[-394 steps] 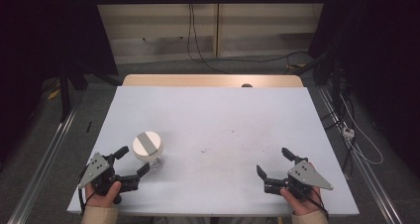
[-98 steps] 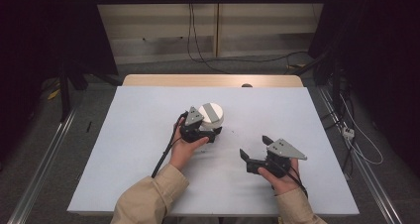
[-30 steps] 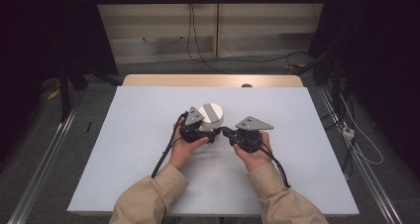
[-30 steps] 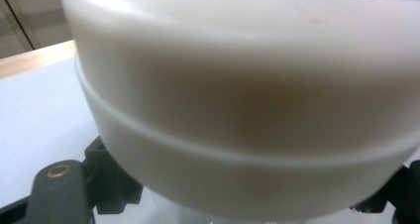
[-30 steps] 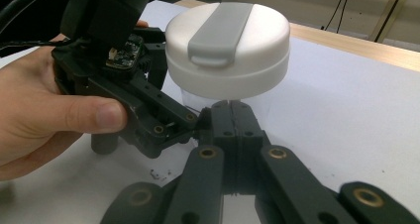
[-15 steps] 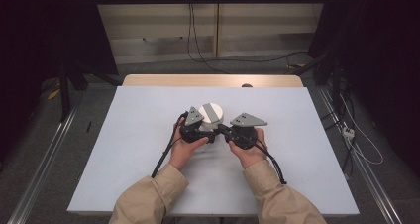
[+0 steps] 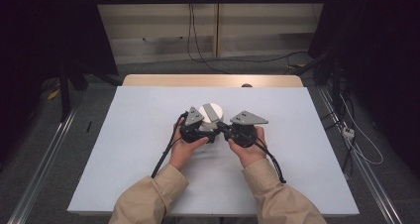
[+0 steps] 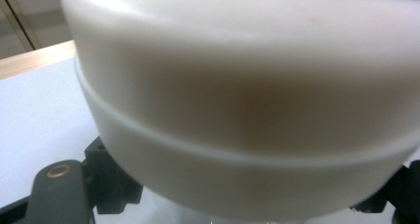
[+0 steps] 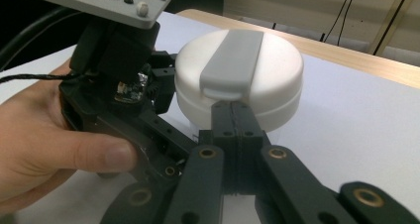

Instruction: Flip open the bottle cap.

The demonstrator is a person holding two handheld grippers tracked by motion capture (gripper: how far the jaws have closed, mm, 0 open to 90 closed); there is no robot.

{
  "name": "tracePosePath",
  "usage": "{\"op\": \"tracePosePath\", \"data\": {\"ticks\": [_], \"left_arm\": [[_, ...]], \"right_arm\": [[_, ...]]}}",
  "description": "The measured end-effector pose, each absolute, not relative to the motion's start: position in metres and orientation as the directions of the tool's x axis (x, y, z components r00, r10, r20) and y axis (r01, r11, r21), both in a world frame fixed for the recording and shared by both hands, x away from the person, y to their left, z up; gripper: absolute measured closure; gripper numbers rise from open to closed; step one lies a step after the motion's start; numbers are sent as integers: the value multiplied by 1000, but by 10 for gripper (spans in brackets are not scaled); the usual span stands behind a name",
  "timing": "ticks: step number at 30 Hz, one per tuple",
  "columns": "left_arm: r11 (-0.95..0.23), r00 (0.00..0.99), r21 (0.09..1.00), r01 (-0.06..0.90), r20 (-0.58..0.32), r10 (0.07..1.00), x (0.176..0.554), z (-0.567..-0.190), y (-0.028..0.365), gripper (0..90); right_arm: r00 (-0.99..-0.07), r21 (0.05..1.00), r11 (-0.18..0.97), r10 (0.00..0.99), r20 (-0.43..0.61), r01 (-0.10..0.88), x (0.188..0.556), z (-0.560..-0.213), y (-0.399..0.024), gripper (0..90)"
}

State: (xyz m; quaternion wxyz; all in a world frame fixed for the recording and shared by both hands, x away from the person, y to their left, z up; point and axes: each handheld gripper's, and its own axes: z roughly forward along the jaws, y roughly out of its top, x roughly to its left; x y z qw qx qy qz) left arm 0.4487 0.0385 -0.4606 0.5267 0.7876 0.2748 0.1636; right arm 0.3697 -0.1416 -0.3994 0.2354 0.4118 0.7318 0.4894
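Two grippers meet mid-table at a white round container [image 7: 212, 116] with a grey lid strap: the left gripper [image 7: 204, 131] clasps its body, while the right gripper [image 9: 236, 116], jaws pressed together, touches its near rim.

one white lidded container [image 7: 211, 116], two grippers, left gripper [image 7: 204, 133], right gripper [image 7: 224, 130], one table [image 7: 124, 149]
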Motion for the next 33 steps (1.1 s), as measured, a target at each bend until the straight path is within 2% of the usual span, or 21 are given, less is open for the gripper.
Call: {"op": "tracePosePath", "data": {"ticks": [33], "left_arm": [[-297, 795, 919, 259, -29, 605, 449, -461, 38, 183]], "right_arm": [[-547, 916, 204, 837, 20, 345, 379, -381, -136, 900]]}}
